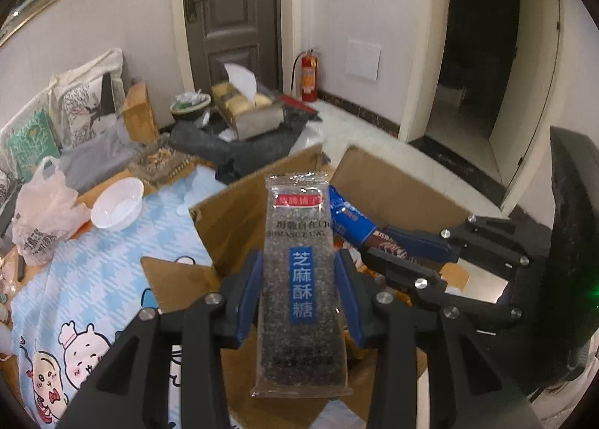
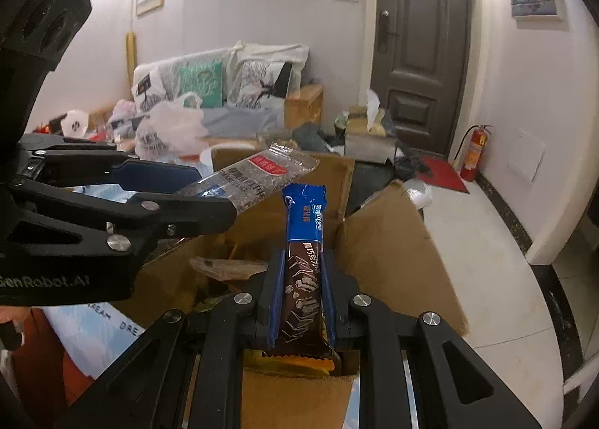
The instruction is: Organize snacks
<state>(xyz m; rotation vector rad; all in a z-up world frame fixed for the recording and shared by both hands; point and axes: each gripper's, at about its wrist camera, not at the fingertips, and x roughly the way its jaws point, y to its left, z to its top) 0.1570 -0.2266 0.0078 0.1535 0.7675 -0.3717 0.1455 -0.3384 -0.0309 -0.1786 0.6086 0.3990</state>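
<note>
Cardboard box (image 1: pixel 232 227) with open flaps stands on the surface (image 1: pixel 97 279), which has a blue checked cloth, and both grippers hover over its opening. The left gripper (image 1: pixel 299 294) is clamped on a clear sesame candy pack (image 1: pixel 301 279), holding it by its long sides so most of it stands up free. The right gripper (image 2: pixel 301 301) is closed around a blue and brown chocolate bar (image 2: pixel 304 260), also near the lower end. I think the main risk is slipping: both wrappers are smooth and are held only by thin edges, so a quick tilt could let one slide out and fall beside the box. The two grippers are also close together and could knock each other.
</note>
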